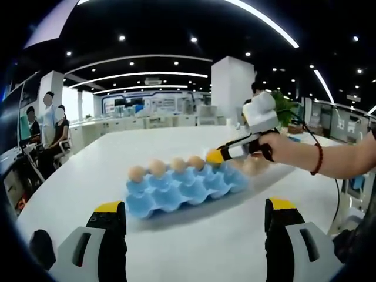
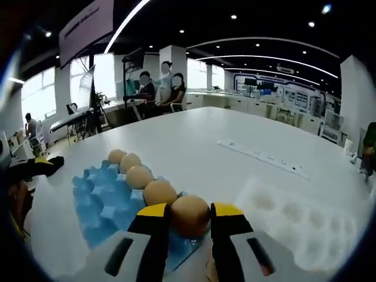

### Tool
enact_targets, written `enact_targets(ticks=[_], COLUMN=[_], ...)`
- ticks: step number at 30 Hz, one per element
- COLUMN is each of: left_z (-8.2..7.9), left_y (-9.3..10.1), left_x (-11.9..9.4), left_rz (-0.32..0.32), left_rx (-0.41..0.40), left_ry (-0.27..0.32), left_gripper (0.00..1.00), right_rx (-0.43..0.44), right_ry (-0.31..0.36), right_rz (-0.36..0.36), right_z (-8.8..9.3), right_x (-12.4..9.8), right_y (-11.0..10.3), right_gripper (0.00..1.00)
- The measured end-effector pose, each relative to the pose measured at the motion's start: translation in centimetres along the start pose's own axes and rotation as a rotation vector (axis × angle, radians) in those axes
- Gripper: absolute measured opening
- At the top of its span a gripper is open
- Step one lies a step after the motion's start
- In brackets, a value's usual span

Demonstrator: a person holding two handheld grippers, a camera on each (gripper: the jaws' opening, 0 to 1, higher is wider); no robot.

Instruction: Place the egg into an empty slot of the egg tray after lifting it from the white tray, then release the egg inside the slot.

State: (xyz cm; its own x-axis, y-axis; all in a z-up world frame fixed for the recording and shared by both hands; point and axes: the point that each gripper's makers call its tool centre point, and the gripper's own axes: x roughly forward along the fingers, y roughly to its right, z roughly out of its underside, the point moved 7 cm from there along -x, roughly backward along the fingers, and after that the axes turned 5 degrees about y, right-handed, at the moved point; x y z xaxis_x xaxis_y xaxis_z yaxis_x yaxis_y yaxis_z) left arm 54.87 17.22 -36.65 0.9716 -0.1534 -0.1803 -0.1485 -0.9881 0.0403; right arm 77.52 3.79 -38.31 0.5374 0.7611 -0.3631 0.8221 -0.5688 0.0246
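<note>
White table in a bright open office carries a blue egg tray with a white tray just beside it. Four eggs sit in a row along one edge of the blue tray. At that row's end the right gripper is clamped on the egg over a slot, while the left gripper hangs near the tray with jaws apart

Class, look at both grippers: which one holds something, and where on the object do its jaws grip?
The right gripper holds an egg by its two sides, at the blue egg tray. The left gripper is open, holding nothing.
</note>
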Motion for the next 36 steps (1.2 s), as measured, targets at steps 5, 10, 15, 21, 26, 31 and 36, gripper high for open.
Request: enact_targets(ticks=[5,10,15,21,26,31,36], left_z=[-0.1,-0.2,0.0,0.1,0.0,-0.1,-0.7], left_y=[0.0,0.1,-0.1,-0.4,-0.6,-0.6,-0.1], left_x=[0.1,0.1,0.0,-0.4,-0.6,-0.6,-0.5], left_rz=[0.010,0.018,0.015,0.008,0.006,0.011,0.024], left_rx=[0.002,-0.001,-0.009,-0.017,-0.032,-0.038,-0.025], left_ry=[0.008,0.020,0.020,0.022,0.038,0.050,0.102], left_gripper=[1.00,1.00,1.00,1.00,1.00,1.00,1.00], right_rx=[-0.073,-0.076,-0.066,-0.067,-0.093,-0.022,-0.043], right_ry=[-0.037,-0.046,-0.053,-0.043,-0.016,0.034,0.051], right_rz=[-0.022,-0.036,-0.036,-0.037,-0.008,-0.011,0.021], right_z=[0.0,0.0,-0.1,-0.1,-0.1,0.0,-0.3], right_x=[0.2,0.8,0.9,0.7,0.5,-0.2,-1.4], right_y=[-0.1,0.0,0.1,-0.1,0.0,0.6,1.2], right_gripper=[0.29,0.29,0.28,0.31,0.41,0.62,0.62])
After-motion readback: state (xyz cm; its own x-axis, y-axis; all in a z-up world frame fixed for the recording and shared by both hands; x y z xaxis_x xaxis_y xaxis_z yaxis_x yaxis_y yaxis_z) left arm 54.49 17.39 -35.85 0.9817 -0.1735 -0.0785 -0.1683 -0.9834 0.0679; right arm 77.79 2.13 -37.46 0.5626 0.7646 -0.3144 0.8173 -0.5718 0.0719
